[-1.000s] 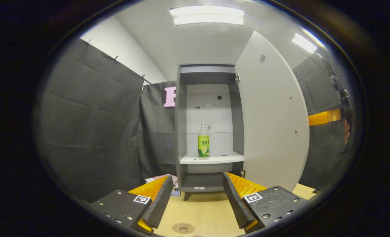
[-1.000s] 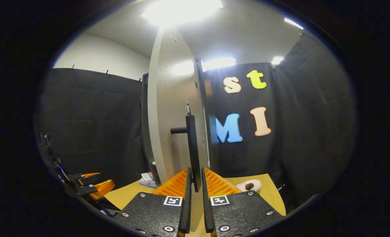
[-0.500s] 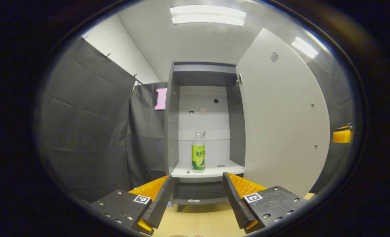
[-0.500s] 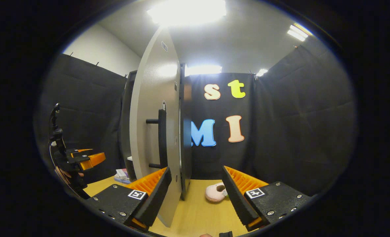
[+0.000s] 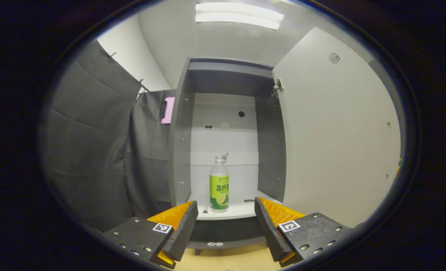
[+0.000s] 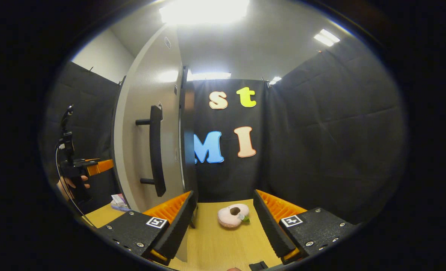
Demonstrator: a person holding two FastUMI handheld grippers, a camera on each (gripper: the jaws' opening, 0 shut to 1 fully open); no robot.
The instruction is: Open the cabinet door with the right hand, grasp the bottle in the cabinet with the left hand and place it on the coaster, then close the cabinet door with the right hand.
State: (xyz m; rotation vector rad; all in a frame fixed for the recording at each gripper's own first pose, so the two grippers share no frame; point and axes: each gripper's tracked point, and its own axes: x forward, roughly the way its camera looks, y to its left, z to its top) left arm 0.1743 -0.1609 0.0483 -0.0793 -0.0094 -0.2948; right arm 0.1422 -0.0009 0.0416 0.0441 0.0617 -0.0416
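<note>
On cabinet shelf: bottle (image 5: 219, 187) upright; door (image 5: 339, 131) open | left claw (image 5: 226, 229) wide | right claw (image 6: 225, 226) wide

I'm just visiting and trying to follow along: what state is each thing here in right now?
Cabinet door: swung wide open.
Bottle: upright on the cabinet shelf, capped, untouched.
Left gripper: fingers open, empty, facing the bottle.
Right gripper: fingers open, empty, clear of the door handle.

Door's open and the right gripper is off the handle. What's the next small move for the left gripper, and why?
Probably ease the left gripper straight forward. Its fingers are open, and the bottle stands upright on the shelf ahead, lined up with the gap between them but beyond the fingertips. The cabinet door is swung wide.
</note>
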